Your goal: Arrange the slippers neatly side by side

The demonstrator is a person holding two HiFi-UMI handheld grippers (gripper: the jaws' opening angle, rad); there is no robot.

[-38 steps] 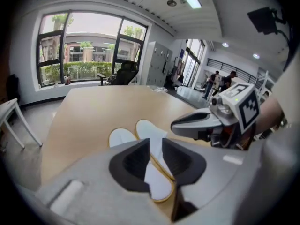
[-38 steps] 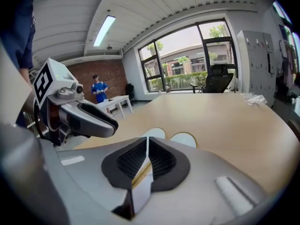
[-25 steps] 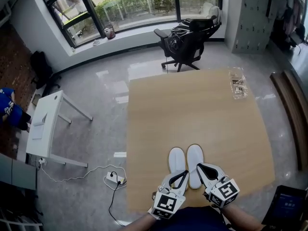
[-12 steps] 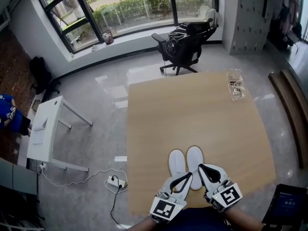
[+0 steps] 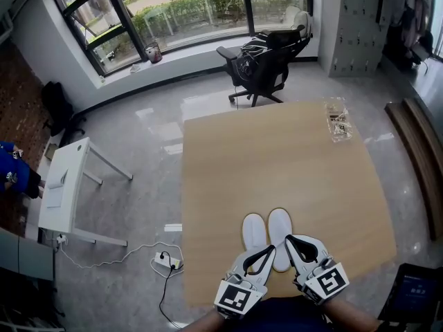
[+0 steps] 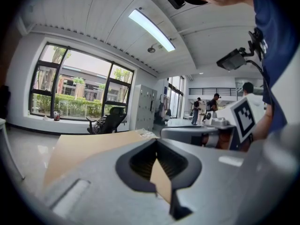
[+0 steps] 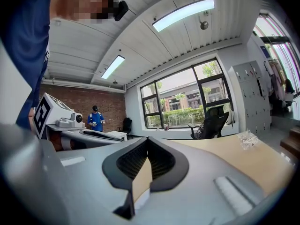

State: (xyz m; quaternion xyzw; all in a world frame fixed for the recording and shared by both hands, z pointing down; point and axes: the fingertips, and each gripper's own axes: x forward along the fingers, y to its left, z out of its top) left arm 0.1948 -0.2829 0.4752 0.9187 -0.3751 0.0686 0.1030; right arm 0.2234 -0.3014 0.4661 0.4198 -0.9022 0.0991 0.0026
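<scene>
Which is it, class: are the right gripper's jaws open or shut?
Shut and empty. In the right gripper view, the right gripper shows its jaw tips meeting, with nothing clamped between them.

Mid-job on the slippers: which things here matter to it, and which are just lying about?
For the job:
left white slipper
right white slipper
wooden table
left tongs and right tongs, both shut and empty

Lying about:
clear plastic packet at the table's far corner
office chair
white side table
power strip on the floor
</scene>
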